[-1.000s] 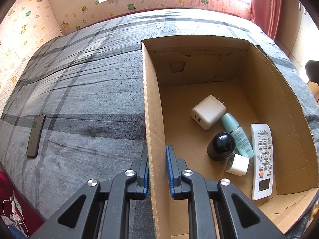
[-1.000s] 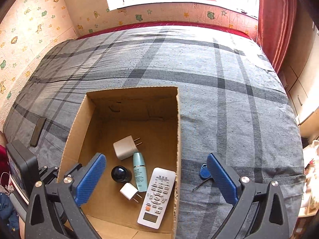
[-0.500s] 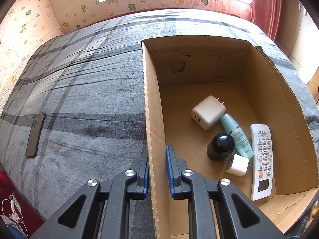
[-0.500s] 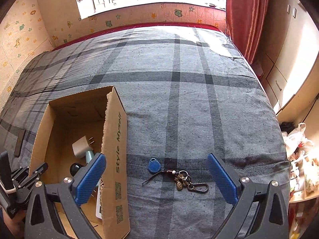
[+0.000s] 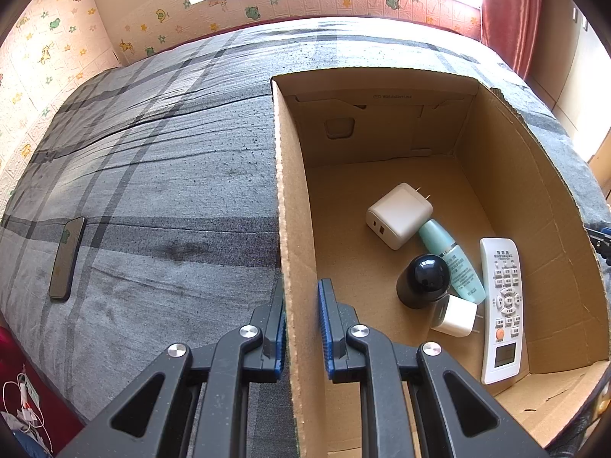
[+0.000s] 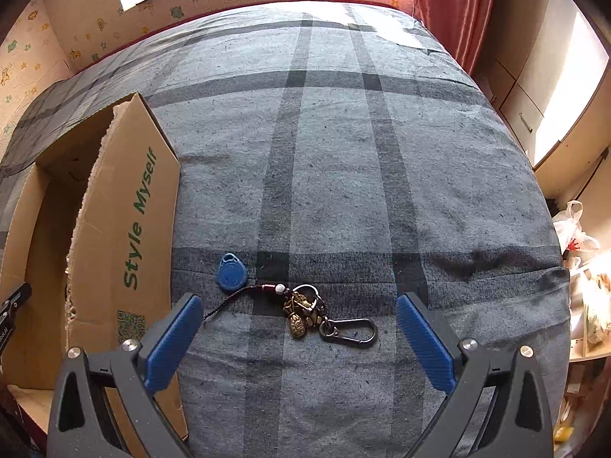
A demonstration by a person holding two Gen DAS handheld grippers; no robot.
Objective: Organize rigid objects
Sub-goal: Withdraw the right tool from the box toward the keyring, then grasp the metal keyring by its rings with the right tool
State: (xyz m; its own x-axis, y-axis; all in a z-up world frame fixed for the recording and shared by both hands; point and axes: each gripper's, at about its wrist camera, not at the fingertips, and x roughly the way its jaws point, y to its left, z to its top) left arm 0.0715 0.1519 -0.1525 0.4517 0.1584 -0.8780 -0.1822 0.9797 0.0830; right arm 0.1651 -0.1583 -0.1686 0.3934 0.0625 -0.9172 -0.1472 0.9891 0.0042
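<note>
- Right now the left gripper (image 5: pixel 301 328) has its jaws clenched on the near wall of the cardboard box (image 5: pixel 296 229), pinning the box on the bed (image 5: pixel 160 175).
- Right gripper (image 6: pixel 299 337) hangs over the keychain (image 6: pixel 305 311) with jaws released wide, nothing between the pads.
- Keychain lies on the bed just beside the box's printed outer wall: blue fob (image 6: pixel 231 271), thin cord, brass charm cluster, dark carabiner (image 6: pixel 349 332).
- Handling, as a judgement: light, metal parts stiff, but the whole thing is floppy and will dangle; soft bedding gives under the pads.
- Best hold looks like the charm and ring cluster in the middle, the bulkiest spot. Fob is flat, carabiner thin, and either could slip.
- Already in the box: big charger (image 5: pixel 399 215), teal bottle (image 5: pixel 452 261), remote (image 5: pixel 502 305), black round-topped item (image 5: pixel 422 280), small white plug (image 5: pixel 456 315).
- Phone (image 5: pixel 67 257) sits on the bed well apart from the box.
</note>
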